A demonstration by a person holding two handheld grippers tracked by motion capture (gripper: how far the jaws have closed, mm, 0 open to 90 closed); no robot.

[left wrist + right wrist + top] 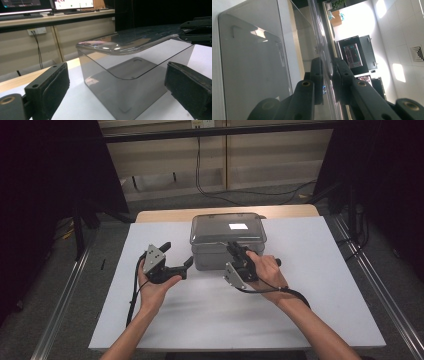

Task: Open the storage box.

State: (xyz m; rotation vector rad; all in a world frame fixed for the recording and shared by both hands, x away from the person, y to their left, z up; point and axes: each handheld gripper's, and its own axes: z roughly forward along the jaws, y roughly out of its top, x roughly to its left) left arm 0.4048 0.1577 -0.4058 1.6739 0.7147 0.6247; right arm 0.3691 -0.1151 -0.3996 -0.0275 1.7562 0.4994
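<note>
Smoky plastic box (227,240) is sitting mid-desk (310,310) as my right hand is angling in from its front, right tongs (233,247) pinching the lid's rim (322,50); my left tongs (176,255) are gaping wide just beside the box's left corner, touching nothing.

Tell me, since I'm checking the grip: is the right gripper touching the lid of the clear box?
Touching. In the right gripper view, the right gripper has its jaws shut on the lid's thin clear edge, pads pressed against both faces.
</note>
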